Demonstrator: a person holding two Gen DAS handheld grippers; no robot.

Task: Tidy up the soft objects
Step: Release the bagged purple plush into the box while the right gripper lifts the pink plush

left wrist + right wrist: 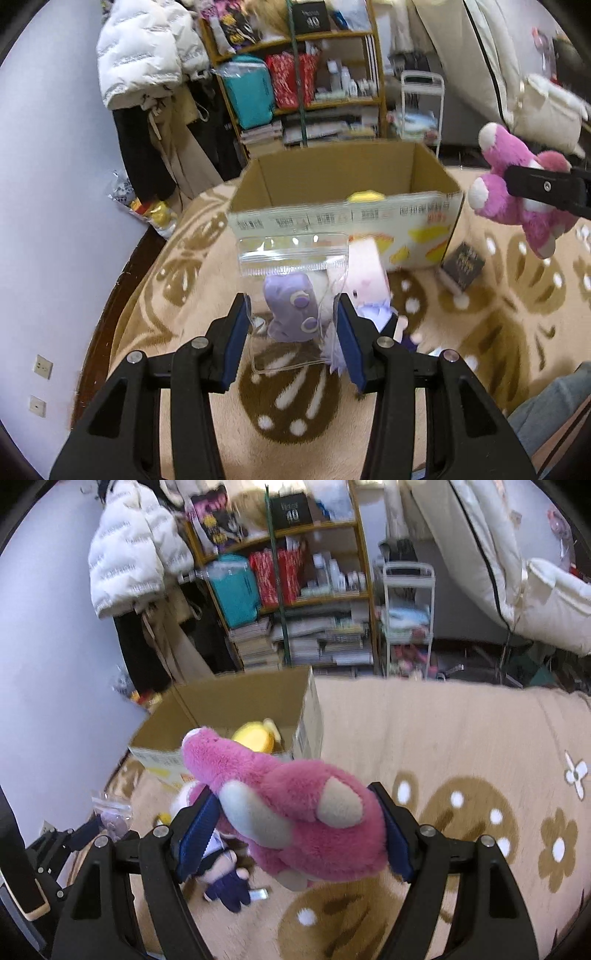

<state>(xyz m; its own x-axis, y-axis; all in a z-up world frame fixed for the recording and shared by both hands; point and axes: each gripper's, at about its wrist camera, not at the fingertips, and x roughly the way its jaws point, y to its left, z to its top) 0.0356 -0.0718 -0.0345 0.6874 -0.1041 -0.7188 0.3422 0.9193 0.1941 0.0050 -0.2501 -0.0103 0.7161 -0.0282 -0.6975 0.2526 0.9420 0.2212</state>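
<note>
**Above the rug, both grippers carry toys near the box**

Between the blue pads of the left gripper (pixel 291 325) hangs a clear zip bag (pixel 291 280) holding a purple plush; the jaws stand narrow, both pads pressing the bag's sides. The right gripper (pixel 295 827) stands wide, clamped on a pink plush bear (pixel 295 812) that fills the gap and juts out past the fingertips. Just beyond both sits an open cardboard box (pixel 332 173) on the beige rug (pixel 480 332), a yellow plush (pixel 255 734) inside. Another doll (pixel 225 871) lies on the rug.

open-topped cardboard box (pixel 343 218) mostly empty, carpet (pixel 443 738) beside it clear
</note>
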